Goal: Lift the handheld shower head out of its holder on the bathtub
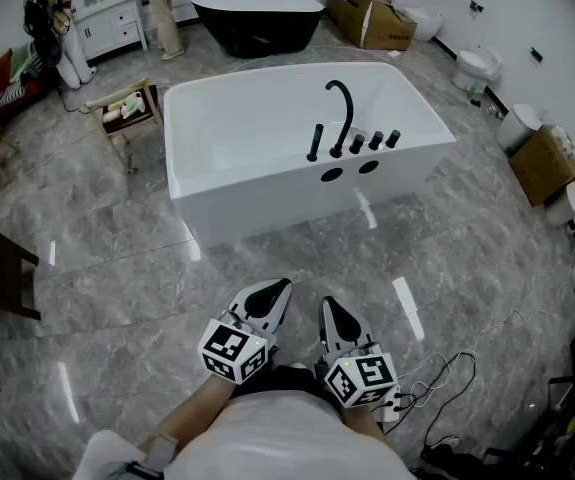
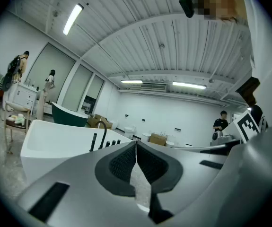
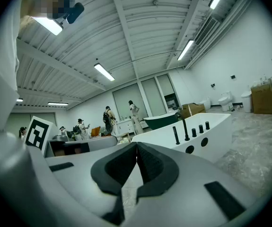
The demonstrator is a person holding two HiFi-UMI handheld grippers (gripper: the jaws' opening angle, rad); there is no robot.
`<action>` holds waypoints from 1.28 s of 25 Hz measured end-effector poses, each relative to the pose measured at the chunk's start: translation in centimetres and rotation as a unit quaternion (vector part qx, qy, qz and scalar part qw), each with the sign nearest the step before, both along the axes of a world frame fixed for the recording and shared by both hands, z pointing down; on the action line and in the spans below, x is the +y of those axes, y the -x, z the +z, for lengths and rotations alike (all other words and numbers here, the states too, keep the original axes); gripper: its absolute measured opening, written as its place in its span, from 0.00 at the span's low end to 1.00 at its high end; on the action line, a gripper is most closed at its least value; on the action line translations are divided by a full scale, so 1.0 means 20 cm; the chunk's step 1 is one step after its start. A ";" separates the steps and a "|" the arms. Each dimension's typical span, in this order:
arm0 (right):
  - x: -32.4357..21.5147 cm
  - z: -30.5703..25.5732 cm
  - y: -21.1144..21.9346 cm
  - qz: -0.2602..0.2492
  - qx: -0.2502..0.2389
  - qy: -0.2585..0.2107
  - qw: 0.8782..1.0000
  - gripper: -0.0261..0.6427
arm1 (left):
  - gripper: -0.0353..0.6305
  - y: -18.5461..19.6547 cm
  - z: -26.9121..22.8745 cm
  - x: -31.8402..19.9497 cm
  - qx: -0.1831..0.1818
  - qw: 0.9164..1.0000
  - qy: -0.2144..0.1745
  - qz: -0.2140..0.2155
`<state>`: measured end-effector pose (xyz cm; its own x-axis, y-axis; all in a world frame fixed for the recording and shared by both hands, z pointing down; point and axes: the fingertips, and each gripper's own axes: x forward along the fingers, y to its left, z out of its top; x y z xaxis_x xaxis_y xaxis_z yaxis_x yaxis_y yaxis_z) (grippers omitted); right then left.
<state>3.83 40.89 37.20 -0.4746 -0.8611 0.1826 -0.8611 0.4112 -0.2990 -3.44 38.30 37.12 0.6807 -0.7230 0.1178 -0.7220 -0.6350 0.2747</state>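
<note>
Both sets of jaws are pressed together with nothing between them: the left gripper [image 2: 136,144] and the right gripper [image 3: 136,146] each show their dark pads meeting in a thin seam. You will need to open one before it can take anything.

The handheld shower head [image 1: 315,143] stands upright in its holder on the near rim of the white bathtub [image 1: 217,183]. It is just left of the black gooseneck spout [image 1: 341,108], with three black knobs [image 1: 375,140] in a row beyond that. It looks like a slim, rigid black wand, probably smooth and a little slippery, and light enough for one gripper. Expect some drag from a hose under the rim, though none shows here. Take it on the upper shaft, well above the holder, squeezing across its width, and draw it straight up so it doesn't bind.

Your hands sit low and close to your body, side by side, the grippers near level and tipped slightly down, aimed at the tub. The tub is well apart from them across the grey marble floor [image 1: 117,268].
</note>
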 end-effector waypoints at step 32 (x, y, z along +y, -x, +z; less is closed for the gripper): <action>-0.01 -0.02 0.18 0.067 -0.024 -0.021 0.997 0.06 | 0.07 0.20 0.07 0.00 0.011 0.998 0.014 0.056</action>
<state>0.25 40.75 36.81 -0.3619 -0.9239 0.1245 -0.8944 0.3064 -0.3259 -7.37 38.31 38.61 0.7603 -0.6381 0.1215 -0.6401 -0.7040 0.3078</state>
